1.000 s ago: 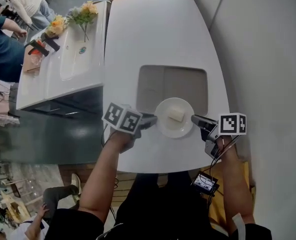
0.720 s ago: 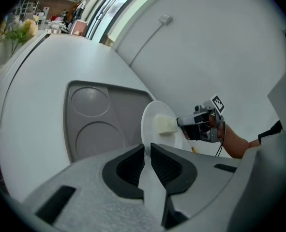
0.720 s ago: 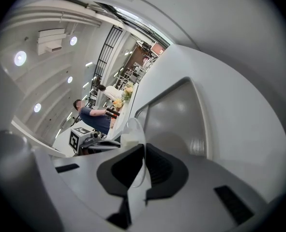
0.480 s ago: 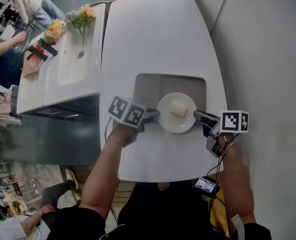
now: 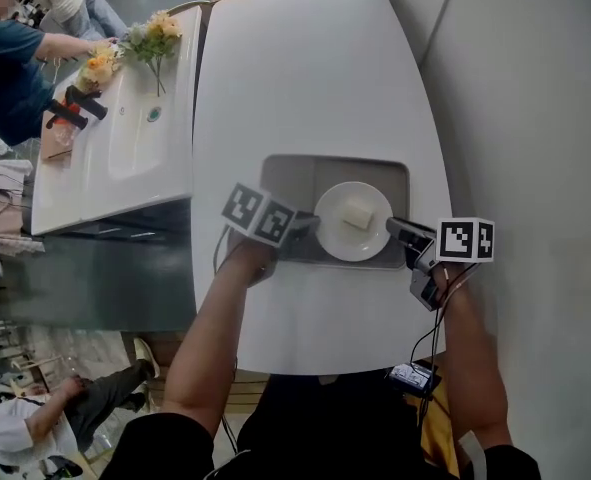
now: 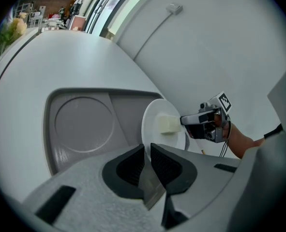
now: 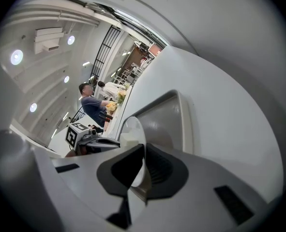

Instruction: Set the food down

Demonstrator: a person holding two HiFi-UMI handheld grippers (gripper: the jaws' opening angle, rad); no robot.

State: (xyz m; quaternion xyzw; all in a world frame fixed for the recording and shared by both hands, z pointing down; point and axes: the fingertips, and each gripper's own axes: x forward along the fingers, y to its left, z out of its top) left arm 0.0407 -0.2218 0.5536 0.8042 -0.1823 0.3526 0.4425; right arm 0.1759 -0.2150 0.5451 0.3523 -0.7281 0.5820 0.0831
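as both claws pinch opposite edges of a white plate (image 5: 352,221), a pale block of food (image 5: 356,213) sits near the plate's middle, over the right-hand section of a grey tray (image 5: 287,173) on a long white table (image 5: 305,78). the left gripper (image 5: 305,230) has its jaws drawn narrow onto the plate's left rim, the thin edge running straight between the dark pads in the left gripper view. the right gripper (image 5: 395,229) grips the right rim in the same way, jaws nearly together with the rim caught between them. whether the plate rests on the tray or hangs just above it cannot be told from any view. the tray's left section, marked with a shallow round recess (image 6: 84,124), lies bare beside the plate. the person's forearms reach in from the near edge of the table, a cable trailing from the right gripper. beyond a gap to the left, a second white table (image 5: 115,158) carries a bunch of orange and yellow flowers (image 5: 150,36), where a person in a dark blue top (image 5: 15,68) leans in.
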